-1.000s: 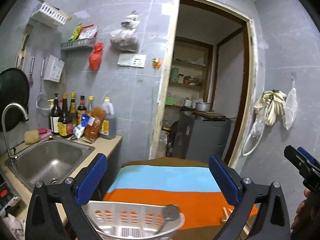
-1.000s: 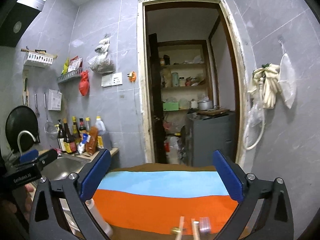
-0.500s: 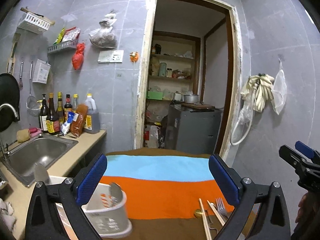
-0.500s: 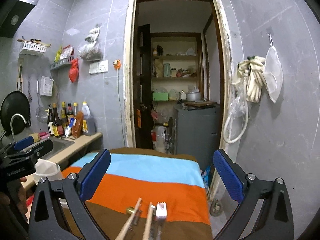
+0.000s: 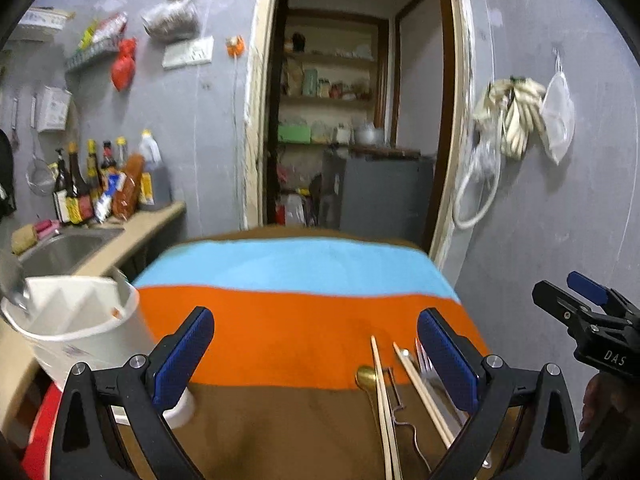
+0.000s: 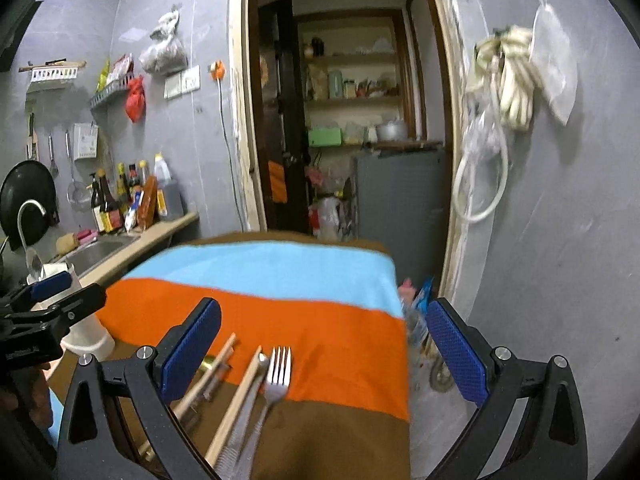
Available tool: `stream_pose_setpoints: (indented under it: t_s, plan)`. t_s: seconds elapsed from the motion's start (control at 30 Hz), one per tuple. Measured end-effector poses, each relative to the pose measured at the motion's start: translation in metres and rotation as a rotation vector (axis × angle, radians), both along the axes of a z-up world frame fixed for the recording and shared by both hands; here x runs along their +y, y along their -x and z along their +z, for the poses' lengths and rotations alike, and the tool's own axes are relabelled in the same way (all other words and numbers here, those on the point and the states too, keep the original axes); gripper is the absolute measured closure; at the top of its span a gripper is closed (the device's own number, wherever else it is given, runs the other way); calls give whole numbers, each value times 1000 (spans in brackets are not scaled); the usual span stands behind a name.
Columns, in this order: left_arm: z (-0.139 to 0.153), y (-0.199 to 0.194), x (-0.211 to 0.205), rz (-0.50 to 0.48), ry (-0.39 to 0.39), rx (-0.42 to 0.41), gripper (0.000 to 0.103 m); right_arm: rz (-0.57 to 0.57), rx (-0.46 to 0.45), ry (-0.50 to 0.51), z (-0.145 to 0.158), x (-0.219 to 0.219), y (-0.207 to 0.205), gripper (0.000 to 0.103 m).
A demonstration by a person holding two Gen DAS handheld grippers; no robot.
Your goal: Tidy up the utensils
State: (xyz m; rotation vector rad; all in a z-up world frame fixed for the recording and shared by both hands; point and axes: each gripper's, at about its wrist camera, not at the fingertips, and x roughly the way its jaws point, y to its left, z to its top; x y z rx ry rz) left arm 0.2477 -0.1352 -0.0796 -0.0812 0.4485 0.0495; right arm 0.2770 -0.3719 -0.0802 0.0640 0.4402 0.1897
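Right wrist view: right gripper point(image 6: 320, 354) fingers spread wide and empty over the fork point(image 6: 276, 376) and chopsticks point(image 6: 236, 396) on the striped surface point(image 6: 340, 320); left gripper point(image 5: 314, 354) likewise wide, white holder point(image 5: 76, 320) beside it; tightly bunched utensils risk a double grab

Grey tiled walls point(image 6: 560, 200) enclose a small kitchen with a steel sink point(image 5: 64, 248) and bottles point(image 5: 100, 184) on a beige counter point(image 6: 160, 236). An open doorway point(image 6: 352, 120) shows pantry shelves point(image 6: 352, 100) and a grey cabinet point(image 6: 400, 200). A striped cloth point(image 5: 296, 300) covers the table.
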Motion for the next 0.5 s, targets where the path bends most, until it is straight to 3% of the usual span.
stream_pose_setpoints:
  t_s: [0.13, 0.3, 0.37, 0.43, 0.5]
  plan:
    - [-23, -22, -4, -23, 7, 86, 1, 41, 87, -29, -32, -4, -20, 2]
    - [-38, -32, -14, -27, -21, 101, 2, 117, 181, -29, -70, 4, -43, 2]
    - [-44, -37, -17, -37, -35, 119, 8, 146, 206, -34, -82, 9, -51, 3]
    - [-51, -43, -20, -53, -40, 154, 14, 172, 231, -49, -93, 12, -56, 7]
    - [-57, -50, -21, -61, -39, 191, 22, 200, 260, -63, -104, 16, -62, 21]
